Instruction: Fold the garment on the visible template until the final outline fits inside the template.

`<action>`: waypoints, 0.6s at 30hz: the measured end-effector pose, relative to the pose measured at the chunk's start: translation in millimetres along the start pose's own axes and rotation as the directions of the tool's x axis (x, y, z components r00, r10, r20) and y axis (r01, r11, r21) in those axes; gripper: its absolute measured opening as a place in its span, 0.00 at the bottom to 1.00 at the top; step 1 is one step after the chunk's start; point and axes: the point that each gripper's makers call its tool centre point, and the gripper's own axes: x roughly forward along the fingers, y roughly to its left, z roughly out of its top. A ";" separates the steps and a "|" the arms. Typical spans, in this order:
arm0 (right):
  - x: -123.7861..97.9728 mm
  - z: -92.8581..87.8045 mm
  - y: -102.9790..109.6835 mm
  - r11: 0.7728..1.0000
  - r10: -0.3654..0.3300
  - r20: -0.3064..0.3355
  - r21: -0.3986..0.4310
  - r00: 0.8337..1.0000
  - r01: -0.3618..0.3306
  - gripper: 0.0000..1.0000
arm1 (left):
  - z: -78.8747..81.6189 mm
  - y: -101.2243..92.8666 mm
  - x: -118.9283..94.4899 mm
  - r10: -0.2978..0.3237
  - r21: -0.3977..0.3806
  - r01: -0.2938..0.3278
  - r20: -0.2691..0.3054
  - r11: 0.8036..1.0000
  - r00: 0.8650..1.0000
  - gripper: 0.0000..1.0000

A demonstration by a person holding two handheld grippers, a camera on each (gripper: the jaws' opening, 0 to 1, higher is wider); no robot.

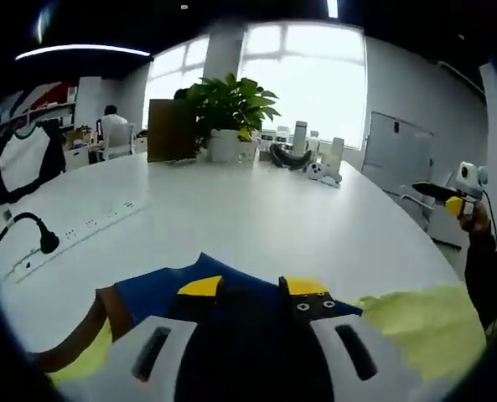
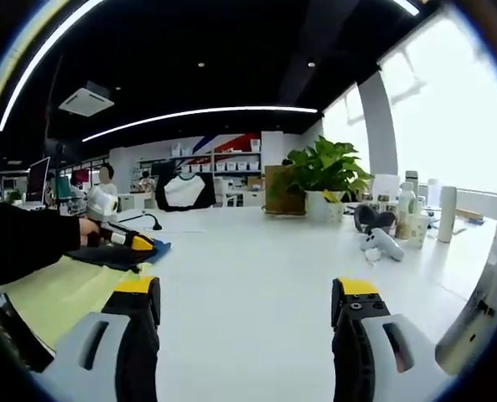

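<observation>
A navy blue garment (image 1: 160, 289) with a brown sleeve (image 1: 85, 339) lies on a yellow-green template (image 1: 424, 327) near the table's front edge. My left gripper (image 1: 254, 289) is shut on a dark bunch of this garment, which fills the gap between its yellow-tipped jaws. The right gripper view shows the left gripper (image 2: 137, 243), held by a hand, low over the garment (image 2: 118, 255) on the template (image 2: 55, 293). My right gripper (image 2: 246, 293) stands open above bare white table, well to the right of the cloth. It also appears at the far right of the left gripper view (image 1: 454, 201).
A potted plant (image 1: 227, 109) and a brown box stand at the table's far end. White bottles (image 2: 411, 209), headphones (image 2: 374, 219) and a white controller (image 1: 323, 172) are near it. A power strip (image 1: 76, 233) and a black gooseneck cable (image 1: 38, 230) lie left.
</observation>
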 end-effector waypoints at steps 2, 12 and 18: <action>0.2 0.8 -0.7 1.000 -0.005 0.007 0.002 1.000 0.005 0.90 | 17.7 -3.4 -8.1 -0.003 0.027 0.001 0.077 1.000 0.997 0.41; -0.9 10.3 15.2 0.998 0.043 0.028 -0.054 0.999 -0.041 0.97 | 37.8 1.2 -52.6 0.106 0.078 -0.117 0.133 0.990 0.986 0.96; -0.1 7.8 21.7 0.993 0.044 0.012 -0.108 0.999 -0.042 1.00 | 44.0 -3.2 -94.7 0.160 0.067 -0.174 0.171 0.982 0.972 1.00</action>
